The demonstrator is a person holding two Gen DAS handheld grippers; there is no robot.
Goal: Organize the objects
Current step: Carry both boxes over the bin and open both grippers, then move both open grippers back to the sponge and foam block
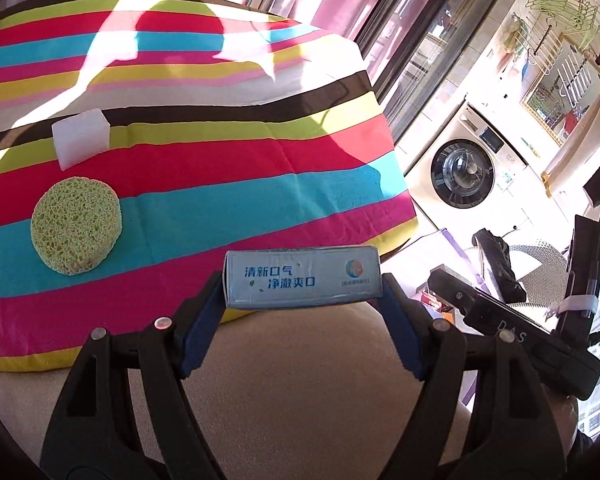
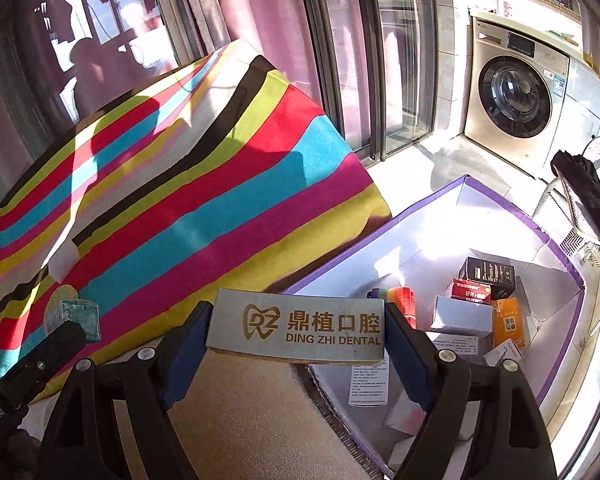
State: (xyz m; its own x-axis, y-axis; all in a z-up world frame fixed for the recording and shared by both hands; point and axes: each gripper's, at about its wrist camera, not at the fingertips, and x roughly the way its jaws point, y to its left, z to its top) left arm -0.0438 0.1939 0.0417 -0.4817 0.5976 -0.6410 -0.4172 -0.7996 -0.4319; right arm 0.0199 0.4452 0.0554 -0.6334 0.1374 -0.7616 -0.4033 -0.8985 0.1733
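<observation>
My left gripper (image 1: 302, 284) is shut on a light blue box (image 1: 302, 278) with Chinese print, held crosswise above the near edge of the striped cushion (image 1: 220, 168). On that cushion lie a round green sponge (image 1: 75, 225) and a white foam block (image 1: 81, 137). My right gripper (image 2: 296, 330) is shut on a silver box (image 2: 296, 326) marked DING ZHI DENTAL, held beside the purple-rimmed storage box (image 2: 560, 248). The left gripper with its blue box (image 2: 78, 314) shows at the lower left of the right wrist view.
The storage box on the floor holds several small cartons, among them a black carton (image 2: 488, 274) and an orange carton (image 2: 510, 322). A washing machine (image 2: 516, 96) stands behind it. A beige seat surface (image 1: 292, 392) lies under both grippers. The right gripper's body (image 1: 516, 320) shows at right.
</observation>
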